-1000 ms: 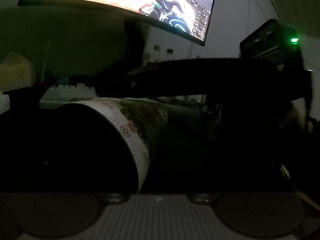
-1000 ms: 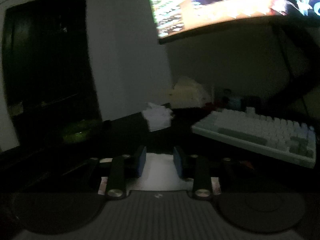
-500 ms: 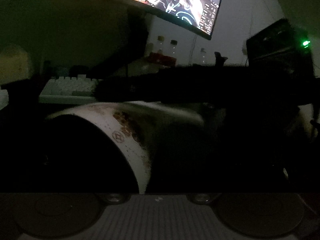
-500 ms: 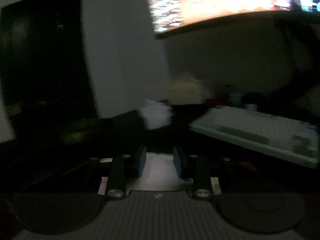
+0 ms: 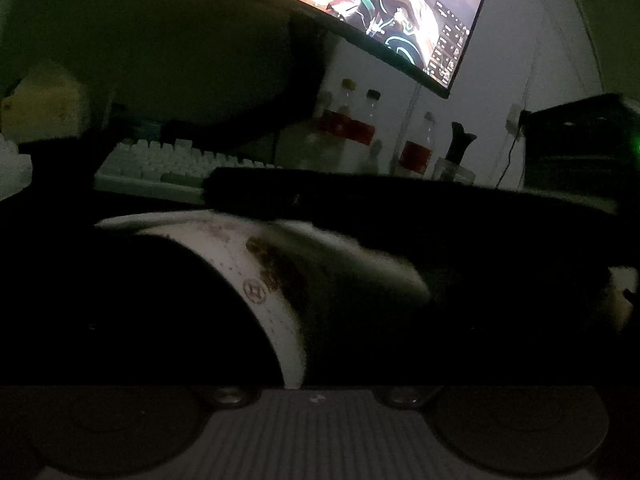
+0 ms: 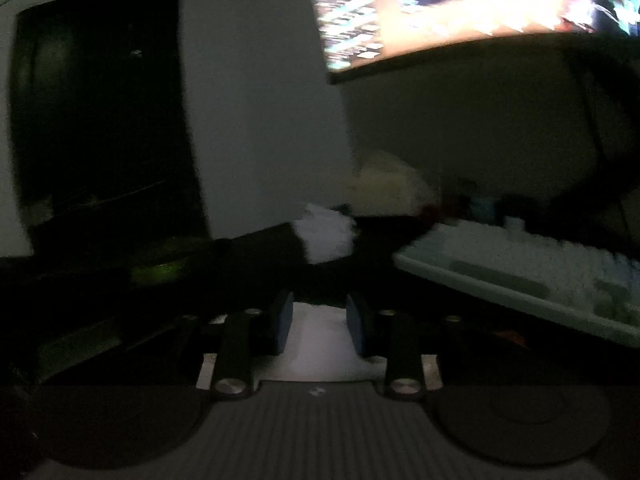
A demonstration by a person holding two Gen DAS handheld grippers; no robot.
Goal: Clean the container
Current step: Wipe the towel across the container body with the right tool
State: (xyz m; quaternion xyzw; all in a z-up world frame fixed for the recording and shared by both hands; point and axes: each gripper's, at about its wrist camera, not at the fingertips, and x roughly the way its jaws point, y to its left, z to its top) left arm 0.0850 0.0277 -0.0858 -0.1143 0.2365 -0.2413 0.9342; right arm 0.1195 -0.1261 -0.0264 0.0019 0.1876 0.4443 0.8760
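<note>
The room is very dark. In the left wrist view a white container [image 5: 264, 284] with brown stains on its wall lies tilted, its dark mouth to the left, filling the space in front of my left gripper [image 5: 308, 352]. The left fingers are lost in shadow; the container stays fixed against the camera. A long dark bar [image 5: 360, 200] crosses just above it. In the right wrist view my right gripper [image 6: 320, 320] has its blue pads [image 6: 282, 320] closed on a white tissue [image 6: 320, 340].
A lit monitor [image 5: 400, 20] hangs over the desk. A white keyboard [image 5: 160, 168] lies behind the container, with several bottles [image 5: 352, 124] to its right. A tissue pack [image 6: 384, 184] and a white paper pile [image 6: 328, 240] sit far left. A dark doorway [image 6: 100, 100] is beyond.
The left view has swung, so the keyboard, bottles and monitor slid right and more of the stained wall shows. The right view shifted slightly and is blurred; its hold on the tissue is unchanged.
</note>
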